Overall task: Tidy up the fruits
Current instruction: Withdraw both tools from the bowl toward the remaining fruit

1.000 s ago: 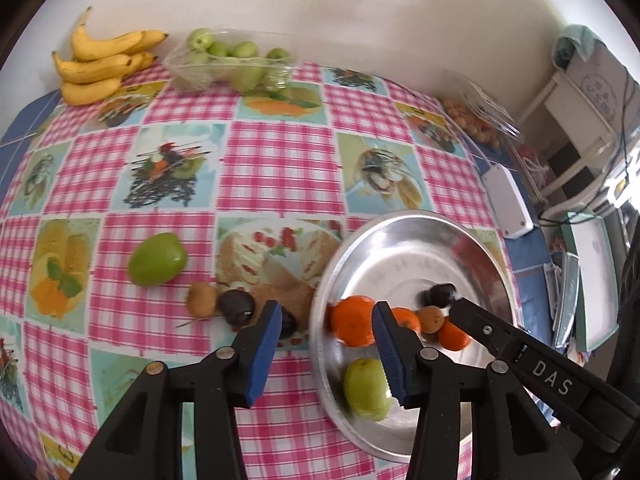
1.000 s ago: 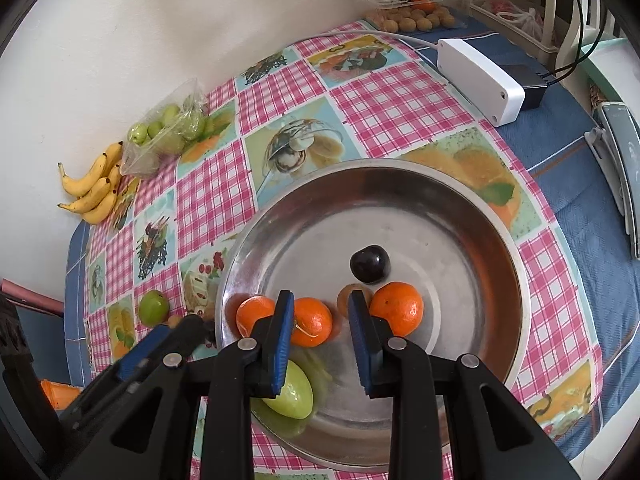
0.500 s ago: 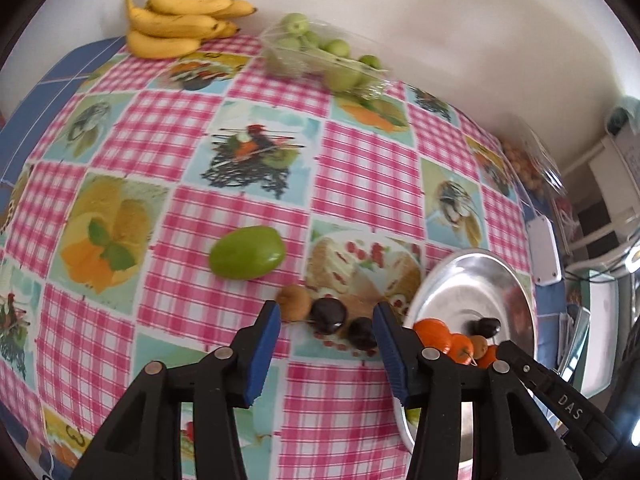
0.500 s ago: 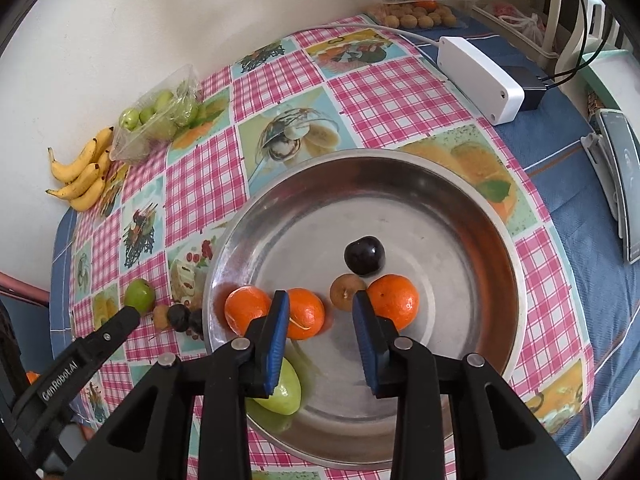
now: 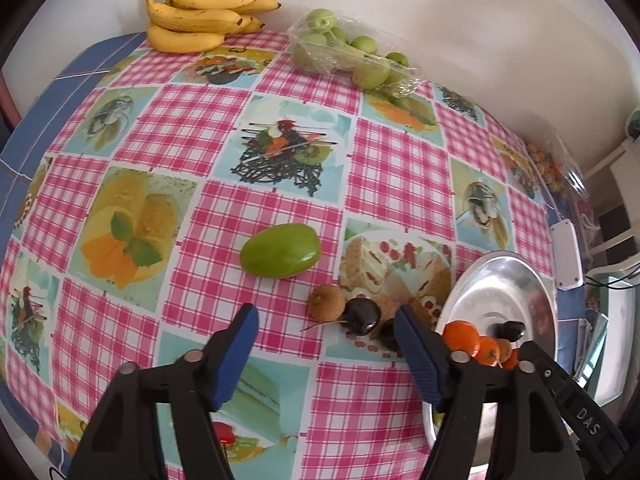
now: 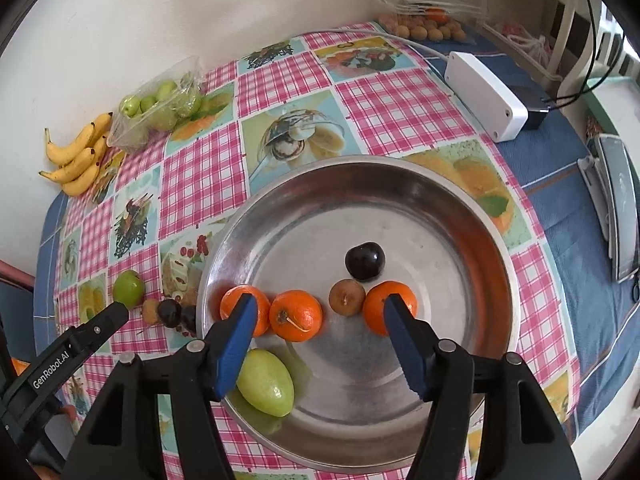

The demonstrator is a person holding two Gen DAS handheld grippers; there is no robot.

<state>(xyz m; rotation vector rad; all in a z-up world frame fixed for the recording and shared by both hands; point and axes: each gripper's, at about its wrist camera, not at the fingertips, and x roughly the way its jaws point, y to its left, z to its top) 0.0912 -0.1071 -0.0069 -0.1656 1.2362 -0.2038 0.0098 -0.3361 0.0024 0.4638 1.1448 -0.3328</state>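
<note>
We see our left tool (image 5: 326,322) hanging over the checked tabletop (image 5: 400,168) with its blue-padded fingers spread wide and nothing held between them. Just beyond its tips lies a small cluster of loose fruit: a brown kiwi-like fruit (image 5: 327,301) touching a dark cherry (image 5: 362,315), and a second dark cherry (image 5: 387,332) right beside it, partly hidden by the right finger. A little farther and to the left, apart from that cluster, a green mango (image 5: 280,251) lies on its side. To the right of the cluster sits the steel dish (image 5: 516,280), whose near left rim stands close to the cherries. Our right tool (image 6: 320,312) hovers over the near part of that dish, jaws also wide apart and gripping nothing. In the dish we count three oranges in a loose row, the left orange (image 6: 236,304) touching the middle orange (image 6: 296,314), then a small brown fruit (image 6: 346,297) and the right orange (image 6: 384,304) side by side. A dark plum (image 6: 365,261) rests just behind the brown fruit, and a pale green mango (image 6: 266,388) lies near the front left rim. Along the far edge by the wall lie a bunch of bananas (image 5: 200,16) and, to its right, a clear pack of small green fruits (image 5: 348,56). A white box (image 6: 484,94) sits on the blue cloth at the far right.
</note>
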